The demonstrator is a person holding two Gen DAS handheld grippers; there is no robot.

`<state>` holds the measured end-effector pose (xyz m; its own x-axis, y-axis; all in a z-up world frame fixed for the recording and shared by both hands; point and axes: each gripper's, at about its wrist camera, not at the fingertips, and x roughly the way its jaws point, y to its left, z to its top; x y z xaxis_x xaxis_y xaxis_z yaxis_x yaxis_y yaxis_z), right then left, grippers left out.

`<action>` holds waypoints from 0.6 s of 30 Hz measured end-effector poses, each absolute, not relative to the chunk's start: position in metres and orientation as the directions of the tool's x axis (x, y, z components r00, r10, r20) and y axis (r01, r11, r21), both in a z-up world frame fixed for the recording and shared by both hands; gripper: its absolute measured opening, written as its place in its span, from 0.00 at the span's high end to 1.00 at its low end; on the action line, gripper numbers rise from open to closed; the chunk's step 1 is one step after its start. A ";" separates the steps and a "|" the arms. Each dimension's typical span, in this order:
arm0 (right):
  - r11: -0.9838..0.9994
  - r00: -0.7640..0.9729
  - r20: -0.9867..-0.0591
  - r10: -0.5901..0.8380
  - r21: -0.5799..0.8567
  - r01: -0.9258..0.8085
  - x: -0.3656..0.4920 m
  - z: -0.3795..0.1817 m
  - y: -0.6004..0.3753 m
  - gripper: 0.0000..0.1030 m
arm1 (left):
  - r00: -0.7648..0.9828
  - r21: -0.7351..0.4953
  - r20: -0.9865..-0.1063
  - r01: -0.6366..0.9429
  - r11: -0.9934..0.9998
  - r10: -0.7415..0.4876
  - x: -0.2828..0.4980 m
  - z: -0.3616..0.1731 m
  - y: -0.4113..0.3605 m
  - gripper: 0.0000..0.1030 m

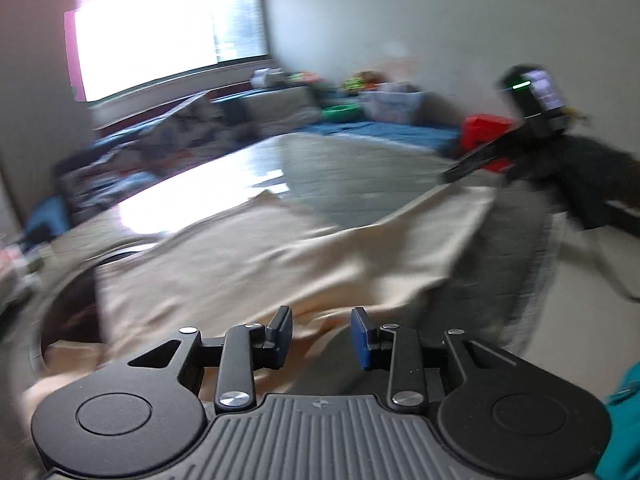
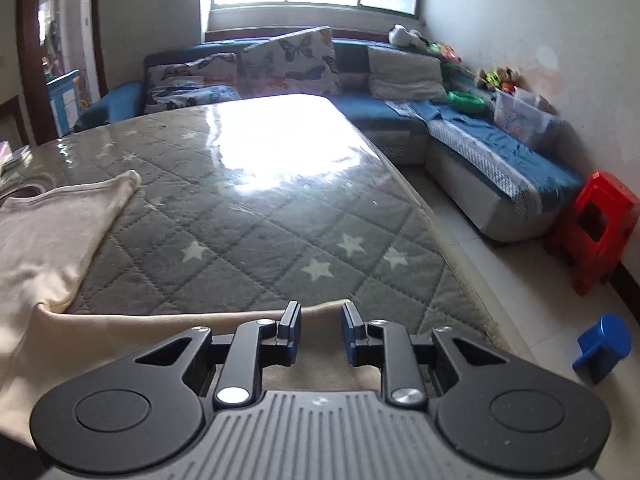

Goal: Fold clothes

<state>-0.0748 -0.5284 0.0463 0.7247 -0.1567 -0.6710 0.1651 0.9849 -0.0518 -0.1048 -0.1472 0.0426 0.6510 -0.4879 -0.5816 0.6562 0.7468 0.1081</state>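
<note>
A cream garment (image 1: 260, 264) lies spread over the near part of a table with a grey quilted star cover (image 2: 260, 220). The left wrist view is motion-blurred. My left gripper (image 1: 321, 334) is open just above the garment's near edge, with cloth showing under the gap. In the right wrist view the garment (image 2: 52, 232) runs from the left side to a hem under my right gripper (image 2: 321, 330), which is open with that hem between and below its fingers. The left wrist view shows the right gripper (image 1: 460, 170) at the garment's far right corner.
A blue corner sofa (image 2: 400, 112) with patterned cushions runs behind and right of the table. A red stool (image 2: 596, 228) and a small blue stool (image 2: 602, 344) stand on the tiled floor at the right. A teal sleeve (image 1: 624, 420) shows at the left view's lower right.
</note>
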 end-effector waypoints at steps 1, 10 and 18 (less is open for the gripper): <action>0.988 0.735 -0.663 -0.143 -0.052 0.146 -0.076 0.051 -0.523 0.79 | 0.670 0.121 -0.584 0.629 0.768 -0.458 -0.102 0.041 -0.142 0.65; 0.990 0.759 -0.644 0.095 -0.022 -0.142 -0.085 0.085 -0.453 0.79 | 0.704 0.198 -0.620 0.568 0.799 -0.346 -0.078 0.014 -0.138 0.85; 0.907 0.702 -0.654 0.281 -0.058 -0.417 -0.099 0.097 -0.383 0.79 | 0.685 0.171 -0.586 0.627 0.760 -0.433 -0.120 0.037 -0.116 0.98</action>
